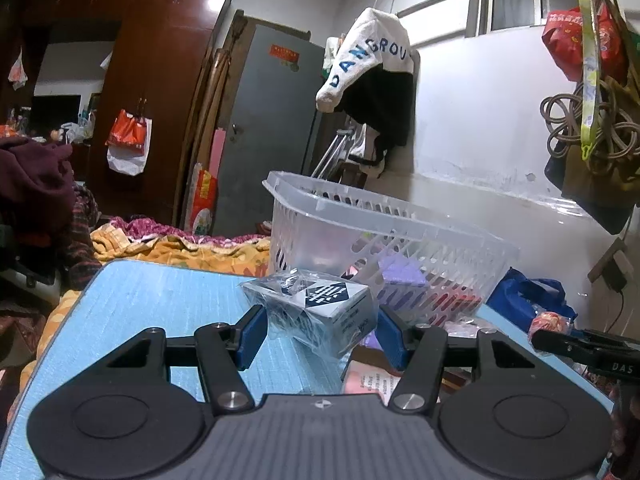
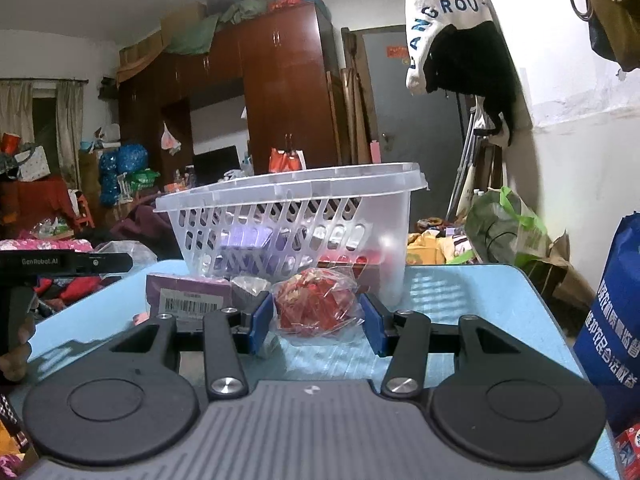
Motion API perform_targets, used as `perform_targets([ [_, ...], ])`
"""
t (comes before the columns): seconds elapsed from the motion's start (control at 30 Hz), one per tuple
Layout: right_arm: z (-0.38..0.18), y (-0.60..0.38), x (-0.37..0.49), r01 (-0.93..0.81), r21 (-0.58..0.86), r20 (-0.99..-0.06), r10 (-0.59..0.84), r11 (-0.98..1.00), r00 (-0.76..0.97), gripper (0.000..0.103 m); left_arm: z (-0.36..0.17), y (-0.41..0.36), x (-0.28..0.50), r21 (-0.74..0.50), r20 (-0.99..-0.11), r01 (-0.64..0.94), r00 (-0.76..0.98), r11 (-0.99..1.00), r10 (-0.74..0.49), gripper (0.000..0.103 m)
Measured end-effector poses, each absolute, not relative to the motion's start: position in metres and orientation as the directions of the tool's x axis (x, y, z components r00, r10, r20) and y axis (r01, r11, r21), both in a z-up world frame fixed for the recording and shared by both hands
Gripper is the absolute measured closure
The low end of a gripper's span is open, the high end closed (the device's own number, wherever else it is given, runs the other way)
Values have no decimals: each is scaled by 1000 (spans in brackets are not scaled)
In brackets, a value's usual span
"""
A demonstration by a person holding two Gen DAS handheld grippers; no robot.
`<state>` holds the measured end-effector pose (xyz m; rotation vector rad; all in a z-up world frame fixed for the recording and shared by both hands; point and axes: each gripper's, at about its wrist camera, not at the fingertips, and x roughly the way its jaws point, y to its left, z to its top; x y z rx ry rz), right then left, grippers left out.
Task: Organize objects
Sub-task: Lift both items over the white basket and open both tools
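Nearest my left camera, the left gripper [image 1: 320,330] is hovering low over the light blue desk [image 1: 160,320] with its jaws spread wide, and the blue pads are flanking a grey-and-white boxed item in crinkled clear wrap [image 1: 320,304]; whether the pads are actually touching the wrap I am not managing to tell, though nothing looks squeezed. Off to that camera's right edge, the black tip of the right gripper [image 1: 576,342] is poking into view. On the other side, I am seeing the right gripper [image 2: 318,322] likewise wide open, its pads sitting either side of a red bundle in clear plastic [image 2: 316,304] that is resting on the desk [image 2: 480,304], with a gap showing at each pad. Just left of the bundle, a small grey wrapped piece [image 2: 250,292] and a purple box with a barcode label [image 2: 188,298] are lying side by side. Immediately behind them, the clear slotted basket [image 2: 288,216] is standing on the desk, holding a purple box and something red inside. A blue printed bag [image 2: 612,320] is leaning at the right edge. Farther back, a white and black garment [image 2: 444,24] is hanging on the wall, and a dark wooden wardrobe [image 2: 280,92] is filling the far side of the room.
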<state>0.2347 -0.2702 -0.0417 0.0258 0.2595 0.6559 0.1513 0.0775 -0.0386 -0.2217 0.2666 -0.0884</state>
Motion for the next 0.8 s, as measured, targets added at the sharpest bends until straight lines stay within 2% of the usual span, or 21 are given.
perform_targets([
  [0.1, -39, -274, 232, -602, 120, -194, 613, 790, 766, 51, -33, 75, 139, -211, -171, 82, 978, 974, -119, 40],
  [0.2, -25, -278, 230, -628, 146, -149, 645, 764, 750, 51, -23, 68, 138, -198, -144, 115, 979, 973, -145, 40],
  [0.3, 5, -272, 231, -632, 86, -104, 638, 770, 763, 51, -1, 62, 147, -192, -108, 133, 982, 972, -156, 40],
  [0.37, 32, -259, 241, -629, 35, -105, 629, 777, 770, 51, 21, 57, 158, -198, -78, 141, 984, 970, -159, 40],
  [0.43, 58, -240, 255, -629, -36, -115, 622, 776, 774, 51, 40, 46, 171, -151, -62, 147, 986, 978, -158, 40],
  [0.57, 85, -202, 294, -609, -128, -159, 590, 783, 792, 51, 68, 32, 218, -108, -116, 91, 988, 990, -104, 40],
  [0.63, 86, -192, 310, -610, -130, -148, 593, 781, 791, 49, 68, 27, 243, -65, -154, 116, 980, 991, -124, 30],
  [0.67, 84, -187, 317, -602, -129, -146, 585, 788, 798, 44, 65, 25, 255, -37, -186, 121, 974, 992, -126, 16],
  [0.7, 82, -182, 324, -599, -130, -159, 580, 790, 799, 21, 60, 25, 265, -25, -209, 110, 971, 994, -112, 14],
  [0.73, 78, -178, 331, -601, -130, -181, 578, 788, 796, 3, 54, 25, 274, -24, -235, 90, 967, 996, -93, 14],
  [0.8, 70, -180, 333, -590, -117, -190, 565, 799, 803, 2, 48, 30, 276, -51, -279, 83, 956, 995, -94, 16],
])
